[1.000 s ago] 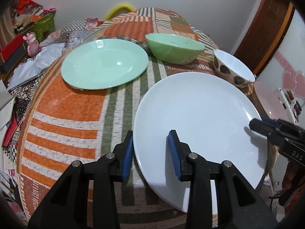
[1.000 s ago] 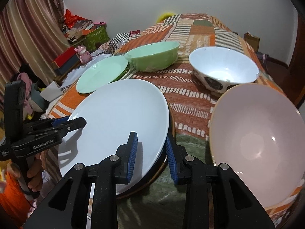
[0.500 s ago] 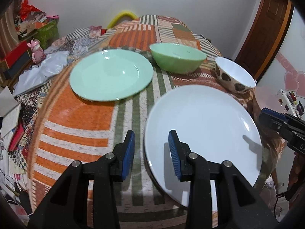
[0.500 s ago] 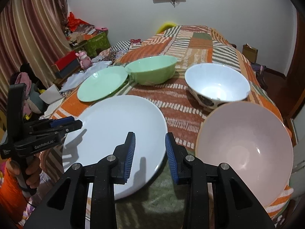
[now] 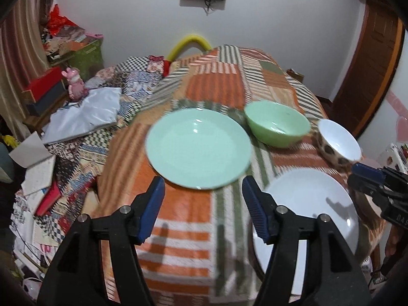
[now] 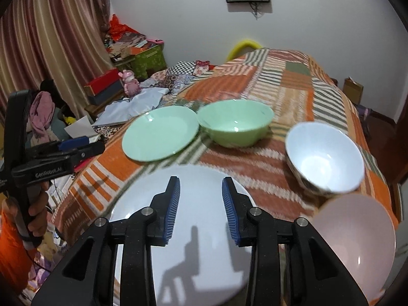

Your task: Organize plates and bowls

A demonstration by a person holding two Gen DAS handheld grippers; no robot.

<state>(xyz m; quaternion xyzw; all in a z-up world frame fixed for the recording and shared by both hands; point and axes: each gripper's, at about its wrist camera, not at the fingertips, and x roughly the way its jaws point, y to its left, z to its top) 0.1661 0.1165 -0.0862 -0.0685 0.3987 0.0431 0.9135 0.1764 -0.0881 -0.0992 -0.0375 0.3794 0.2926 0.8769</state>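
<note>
- White plate (image 6: 183,219): large, round and glossy, it lay flat at the near edge of my work surface.
- Green plate (image 5: 197,148): pale mint, it lay flat beyond the white one, well apart from it.
- Green bowl (image 6: 236,126): upright and empty, just beside the green plate.
- Spotted bowl (image 6: 323,158): white inside with dark blotches outside, upright, to the right.
- Pink bowl (image 6: 357,244): broad, upright, nearest on my right.

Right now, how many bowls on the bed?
3. The pale green bowl sits beside the green plate; the white bowl with a dark patterned outside is right of it; the pink bowl is nearest, bottom right. None looks hidden.
</note>
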